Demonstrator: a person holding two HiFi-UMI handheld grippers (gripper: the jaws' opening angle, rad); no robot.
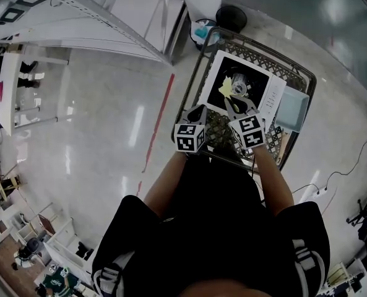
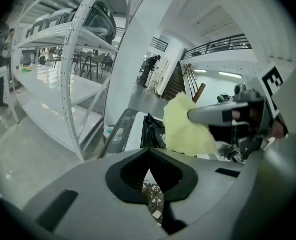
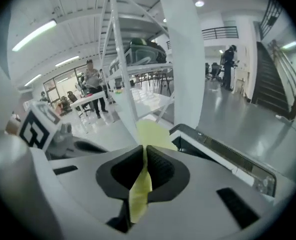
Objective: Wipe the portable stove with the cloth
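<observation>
The portable stove (image 1: pixel 240 86), white with a black top, lies on a wire cart (image 1: pixel 296 73). A yellow cloth (image 1: pixel 226 88) rests over the stove's near left part. My right gripper (image 1: pixel 234 103) is shut on this cloth; in the right gripper view the cloth (image 3: pixel 139 186) runs between the closed jaws of the right gripper (image 3: pixel 144 151) and spreads beyond them above the stove (image 3: pixel 222 154). My left gripper (image 1: pixel 198 111) hovers at the stove's near left corner, shut on nothing. In the left gripper view the left gripper (image 2: pixel 148 151) points at the stove (image 2: pixel 151 132) and the cloth (image 2: pixel 186 128).
A pale blue tray (image 1: pixel 293 111) sits on the cart to the right of the stove. White shelving (image 1: pixel 84 26) stands to the left and a black round base (image 1: pixel 231 17) beyond the cart. A red line (image 1: pixel 158 124) marks the glossy floor. Cables (image 1: pixel 344 169) trail at right.
</observation>
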